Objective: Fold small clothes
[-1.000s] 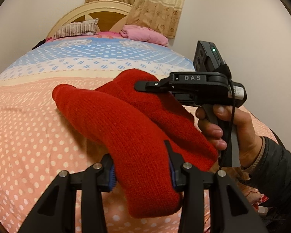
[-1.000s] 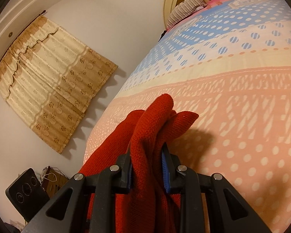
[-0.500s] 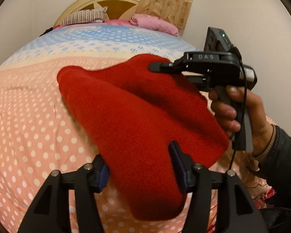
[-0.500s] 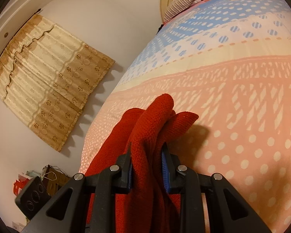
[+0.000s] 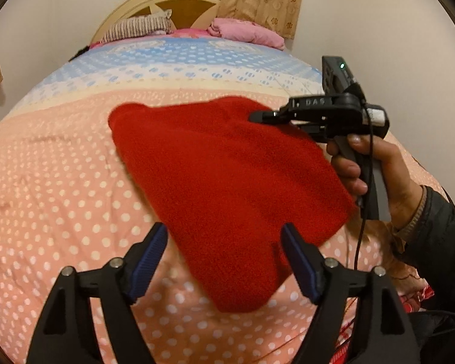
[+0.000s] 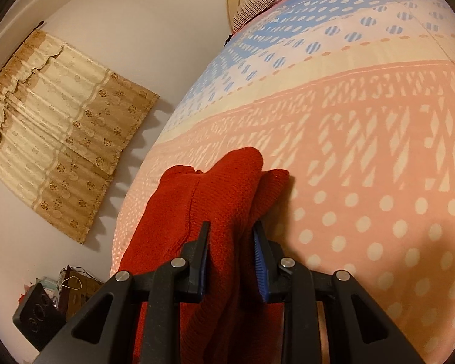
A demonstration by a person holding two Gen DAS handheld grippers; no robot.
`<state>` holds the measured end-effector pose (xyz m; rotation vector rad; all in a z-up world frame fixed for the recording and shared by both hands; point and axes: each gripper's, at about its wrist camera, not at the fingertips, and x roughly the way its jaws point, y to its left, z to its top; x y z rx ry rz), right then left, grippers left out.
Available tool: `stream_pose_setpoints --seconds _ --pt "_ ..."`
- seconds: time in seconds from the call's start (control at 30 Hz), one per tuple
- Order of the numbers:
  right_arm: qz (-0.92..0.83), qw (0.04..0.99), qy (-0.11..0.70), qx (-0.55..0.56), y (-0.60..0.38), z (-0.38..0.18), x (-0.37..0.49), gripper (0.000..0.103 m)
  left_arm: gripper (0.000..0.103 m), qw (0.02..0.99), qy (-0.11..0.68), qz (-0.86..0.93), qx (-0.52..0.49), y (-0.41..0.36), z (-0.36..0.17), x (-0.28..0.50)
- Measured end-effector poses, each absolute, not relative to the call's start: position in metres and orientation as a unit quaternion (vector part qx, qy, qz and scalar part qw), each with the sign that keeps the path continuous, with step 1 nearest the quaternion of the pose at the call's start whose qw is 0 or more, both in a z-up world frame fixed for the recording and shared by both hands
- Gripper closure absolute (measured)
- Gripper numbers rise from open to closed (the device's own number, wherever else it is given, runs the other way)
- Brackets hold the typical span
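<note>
Left wrist view: your left hand-held gripper [image 5: 224,244] just opened, released; red knit garment [image 5: 227,188] between pads, untouched, long axis near-right to far-left over bed [image 5: 60,197]. Right wrist view: your right hand-held gripper [image 6: 231,239] clenched on garment's bunched folds, pointing away.

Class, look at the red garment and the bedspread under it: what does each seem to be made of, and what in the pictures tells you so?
Red garment: probably knitted wool or acrylic yarn, matte and slightly fuzzy; ribbed stitch rows show in the right wrist view.
Bedspread: looks like a thin woven, printed cotton or blend, smooth and matte; flat dot pattern, soft wrinkles, no pile. The exact fibre cannot be told.
</note>
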<state>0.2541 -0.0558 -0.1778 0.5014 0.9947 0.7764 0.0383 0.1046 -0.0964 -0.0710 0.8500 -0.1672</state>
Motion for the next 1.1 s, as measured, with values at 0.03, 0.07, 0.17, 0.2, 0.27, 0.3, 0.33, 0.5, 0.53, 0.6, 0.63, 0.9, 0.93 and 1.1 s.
stream_pose_setpoints --seconds 0.03,0.07,0.17,0.2,0.27,0.3,0.33,0.5,0.53,0.6,0.63,0.9,0.93,1.1 --pt "0.358 0.780 0.460 0.229 -0.056 -0.178 0.253 0.075 0.020 0.911 0.403 -0.079 -0.030 0.106 -0.092 0.036" --pt "0.358 0.782 0.459 0.223 -0.057 -0.176 0.251 0.075 0.012 0.917 0.391 -0.074 -0.024 0.107 -0.086 0.034" --pt "0.360 0.792 0.446 0.212 -0.058 -0.166 0.241 0.074 0.002 0.933 0.357 -0.051 -0.015 0.113 -0.087 0.041" --pt "0.363 0.795 0.439 0.210 -0.058 -0.161 0.237 0.064 0.002 0.932 0.361 -0.036 -0.011 0.116 -0.093 0.048" --pt "0.374 0.802 0.419 0.202 -0.059 -0.150 0.223 0.054 0.002 0.929 0.370 -0.006 -0.010 0.124 -0.104 0.060" --pt "0.378 0.804 0.414 0.198 -0.059 -0.147 0.217 0.053 0.002 0.927 0.374 0.009 -0.017 0.131 -0.111 0.064" --pt "0.381 0.805 0.413 0.190 -0.058 -0.145 0.210 0.053 0.002 0.925 0.378 0.010 -0.033 0.138 -0.118 0.067" --pt "0.339 0.825 0.441 0.103 -0.051 -0.163 0.186 0.052 0.000 0.922 0.378 -0.012 -0.084 0.156 -0.139 0.066" --pt "0.331 0.827 0.442 0.105 -0.054 -0.169 0.185 0.048 0.000 0.922 0.378 -0.012 -0.086 0.155 -0.139 0.065" --pt "0.324 0.825 0.445 0.129 -0.061 -0.175 0.187 0.047 0.000 0.921 0.378 -0.011 -0.093 0.153 -0.138 0.061" --pt "0.322 0.825 0.445 0.132 -0.064 -0.175 0.187 0.047 0.000 0.921 0.378 -0.009 -0.090 0.150 -0.136 0.058" --pt "0.258 0.883 0.375 0.113 -0.078 -0.123 0.127 0.046 0.000 0.946 0.319 -0.009 -0.054 0.130 -0.083 0.029" --pt "0.253 0.888 0.368 0.112 -0.080 -0.117 0.121 0.046 0.000 0.948 0.314 -0.012 -0.053 0.130 -0.079 0.028" --pt "0.250 0.904 0.333 0.093 -0.078 -0.087 0.089 0.046 0.000 0.955 0.292 -0.018 -0.044 0.124 -0.061 0.021"
